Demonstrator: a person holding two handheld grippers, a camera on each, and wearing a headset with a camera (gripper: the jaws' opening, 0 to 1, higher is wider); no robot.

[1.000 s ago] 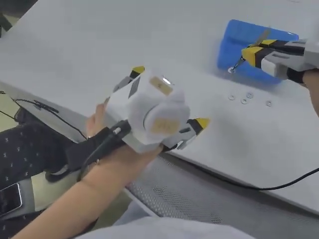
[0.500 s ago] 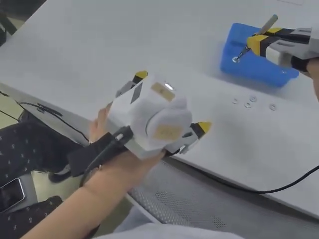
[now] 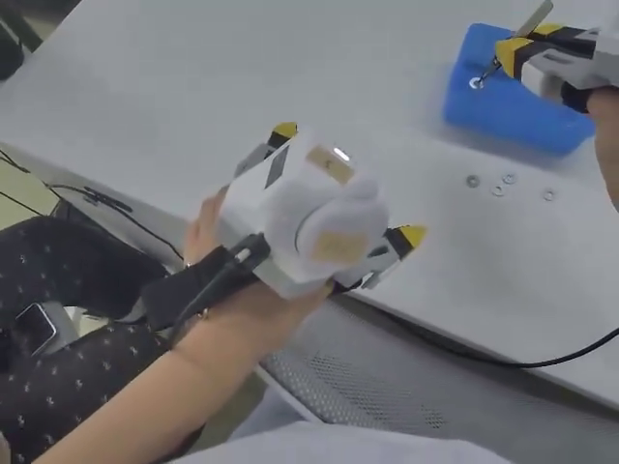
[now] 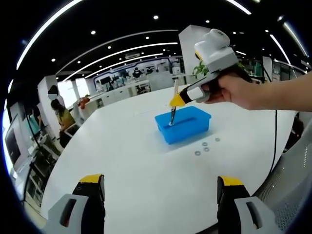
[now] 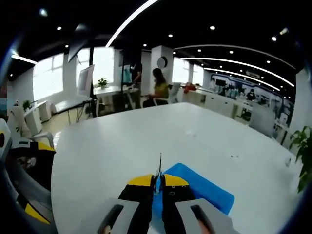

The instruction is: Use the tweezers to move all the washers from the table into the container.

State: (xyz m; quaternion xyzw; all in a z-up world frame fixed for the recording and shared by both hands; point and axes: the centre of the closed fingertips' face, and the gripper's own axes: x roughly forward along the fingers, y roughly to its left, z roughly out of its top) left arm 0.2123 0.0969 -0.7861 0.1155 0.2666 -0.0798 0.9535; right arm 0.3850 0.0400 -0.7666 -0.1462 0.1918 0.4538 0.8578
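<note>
The tweezers (image 3: 486, 72) are clenched in the right gripper's (image 3: 510, 53) fingers, with one washer (image 3: 475, 84) at their tip inside the container (image 3: 503, 116). Four washers (image 3: 497, 190) are left at its 6 o'clock. The left gripper's (image 3: 347, 182) fingers are spread apart.

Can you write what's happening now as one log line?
right gripper: shut on tweezers | tip over container | left gripper: open, empty | washers: four on table

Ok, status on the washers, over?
Left gripper open, idle at table edge. Right gripper shut on tweezers, tips at a washer over the blue container. Four washers loose on the table. Nothing blocking.
</note>
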